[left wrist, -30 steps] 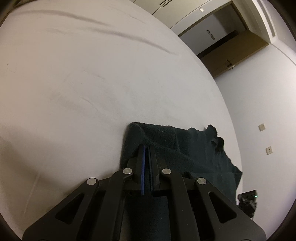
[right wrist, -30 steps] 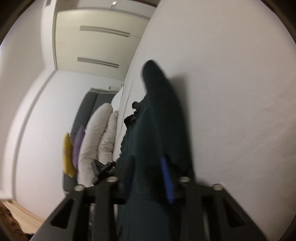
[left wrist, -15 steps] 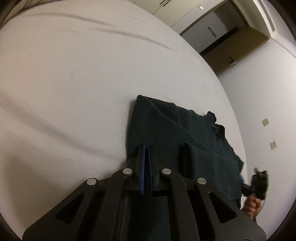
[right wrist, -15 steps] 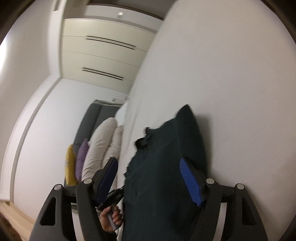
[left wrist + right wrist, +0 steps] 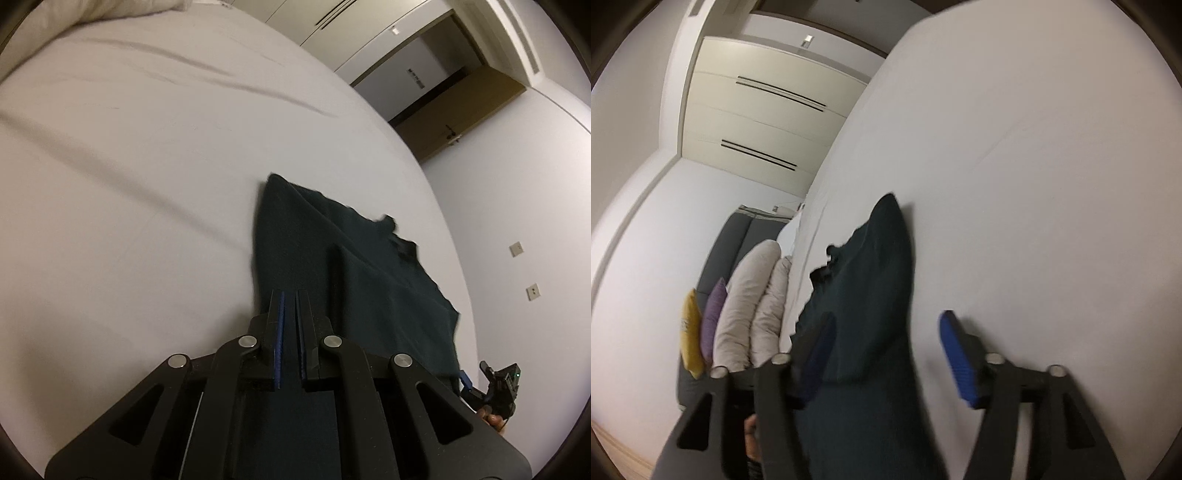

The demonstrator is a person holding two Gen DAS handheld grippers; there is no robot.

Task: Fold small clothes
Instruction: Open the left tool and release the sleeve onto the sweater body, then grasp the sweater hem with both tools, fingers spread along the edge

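**Inspector A:** Item under task: one small dark green fleece garment (image 5: 332, 258), lying on the white-sheeted bed (image 5: 129, 184), toward the bed edge that faces the open wooden door (image 5: 454, 118). Left gripper (image 5: 290, 306): jaws clenched on the near hem of the garment, with only a slit between the blue pads. Right gripper (image 5: 886, 347): jaws released and spread wide, straddling the garment's near end without pinching it.

**Inspector B:** Step in hand?

**Inspector A:** My judgement: a fold is laid, one end let go, the other yet to be released. The garment already shows a raised crease along its length. The next move calls for the left jaws to part and lift clear without dragging the cloth, then both to take fresh corners for the cross fold.

**Inspector B:** Limits of view?

**Inspector A:** The garment's near end is cut off beneath both grippers. Its type is uncertain (a ragged far edge near the door side, possibly a collar). The right-wrist view is motion-blurred; how many layers lie stacked cannot be told.
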